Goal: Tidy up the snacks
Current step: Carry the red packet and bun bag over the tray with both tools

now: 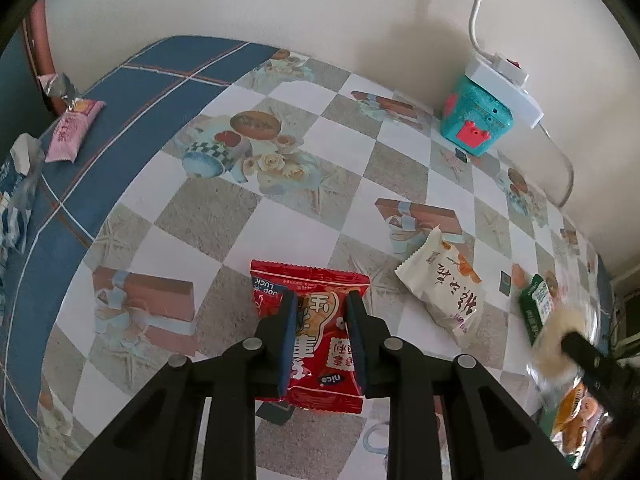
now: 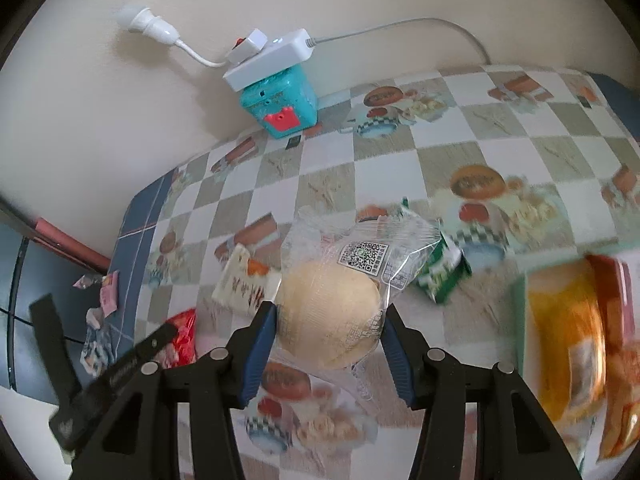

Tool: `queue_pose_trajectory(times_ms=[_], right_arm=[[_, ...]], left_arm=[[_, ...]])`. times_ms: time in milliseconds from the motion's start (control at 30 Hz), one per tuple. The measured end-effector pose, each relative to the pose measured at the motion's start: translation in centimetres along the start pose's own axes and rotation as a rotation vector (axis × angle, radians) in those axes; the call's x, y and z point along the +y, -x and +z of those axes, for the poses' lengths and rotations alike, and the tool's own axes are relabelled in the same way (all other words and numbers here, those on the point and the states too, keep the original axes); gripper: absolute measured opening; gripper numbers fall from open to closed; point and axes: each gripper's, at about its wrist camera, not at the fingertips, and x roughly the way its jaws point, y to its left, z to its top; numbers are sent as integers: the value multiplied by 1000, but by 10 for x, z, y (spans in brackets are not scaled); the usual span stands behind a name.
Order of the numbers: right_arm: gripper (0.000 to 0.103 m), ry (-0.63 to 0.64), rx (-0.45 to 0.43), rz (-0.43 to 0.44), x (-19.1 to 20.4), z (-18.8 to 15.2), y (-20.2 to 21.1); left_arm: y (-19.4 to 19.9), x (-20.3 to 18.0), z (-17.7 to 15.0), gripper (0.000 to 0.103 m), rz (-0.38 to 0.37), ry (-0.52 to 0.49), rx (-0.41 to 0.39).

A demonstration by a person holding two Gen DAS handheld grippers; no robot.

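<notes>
left claw [image 1: 322, 312] pinches the red snack packet [image 1: 316, 320]; right claw [image 2: 330, 320] seemingly grips the wrapped bun [image 2: 328, 312].

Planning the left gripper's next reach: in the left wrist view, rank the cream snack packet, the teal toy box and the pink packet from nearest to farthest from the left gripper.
1. Cream snack packet: just right of the left gripper, whose jaws are shut on the red snack packet.
2. Teal toy box: far right, by the wall.
3. Pink packet: far left, on the blue border.
</notes>
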Motion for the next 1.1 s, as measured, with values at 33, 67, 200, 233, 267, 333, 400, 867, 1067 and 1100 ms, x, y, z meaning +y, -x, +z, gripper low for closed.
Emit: queue_pose_trajectory(times_ms=[33,67,200,233,267,333,400,867,1067,1100], right_arm=[[55,-3,-4,2,-2,-2,3],[55,-7,-11,2,-3,-6,7],[55,-25,-29,25,-6,-18,17],[55,-31,-32,32,-7,-21,19],[55,-37,-35,37,-8,-23,21],[55,-45,-40,41,-9,-28,24],[55,-49,-43,35,-10,-33,26],[55,-109,-38,4,-21,-59,35],[55,-141,-57,4,-27,-73,51],[55,-143,-64,2,-29,-75,55]], left_arm=[[0,0,0,25,-3,-4,4],[-1,0,0,25,-4,-8,6],[-1,-8,-1,26,11,-59,16],[-2,-12,-2,29,9,-76,26],[-3,-14,-3,41,10,-85,32],[-4,-19,-4,68,15,-104,36],[-5,-26,-6,72,29,-136,38],[-1,-33,-20,36,196,-161,69],[28,-40,-37,34,157,-82,30],[31,-43,-39,34,153,-73,26]])
